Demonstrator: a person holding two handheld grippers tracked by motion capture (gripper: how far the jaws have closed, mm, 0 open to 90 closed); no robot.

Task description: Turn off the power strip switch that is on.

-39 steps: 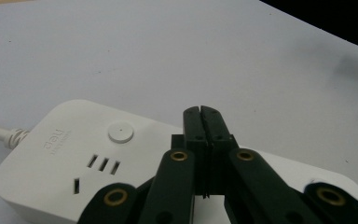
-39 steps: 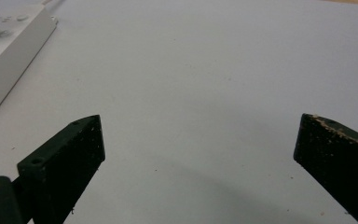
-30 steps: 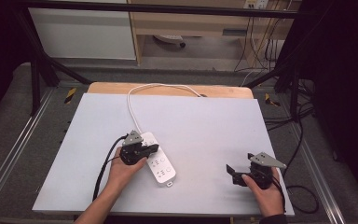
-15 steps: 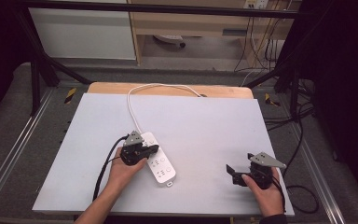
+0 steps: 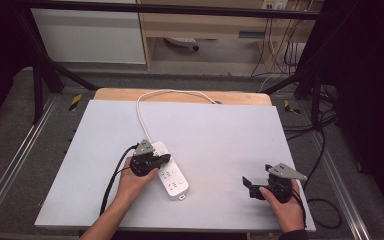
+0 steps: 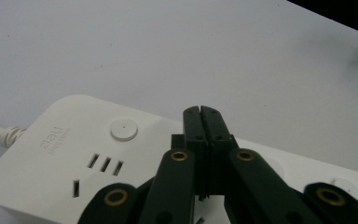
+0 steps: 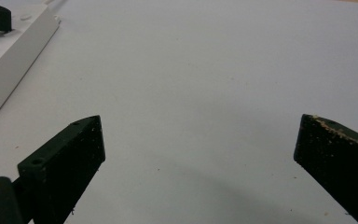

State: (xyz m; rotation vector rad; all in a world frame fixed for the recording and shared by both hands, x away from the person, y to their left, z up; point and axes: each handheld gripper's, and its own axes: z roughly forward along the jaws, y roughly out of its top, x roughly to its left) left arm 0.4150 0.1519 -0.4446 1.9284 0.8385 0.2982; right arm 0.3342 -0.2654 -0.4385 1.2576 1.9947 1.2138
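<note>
Power strip (image 5: 172, 173) under left hand-held gripper (image 5: 166, 158)

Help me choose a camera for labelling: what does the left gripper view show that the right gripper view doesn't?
The left gripper view alone gives the power strip's top up close: a round button, socket slots, the cord's entry, and the left gripper with its jaws closed together above the strip. The right gripper view alone gives the right gripper, jaws wide apart over bare surface. Both show the white table surface and some of the strip, which sits at the right gripper view's upper-left edge.
</note>
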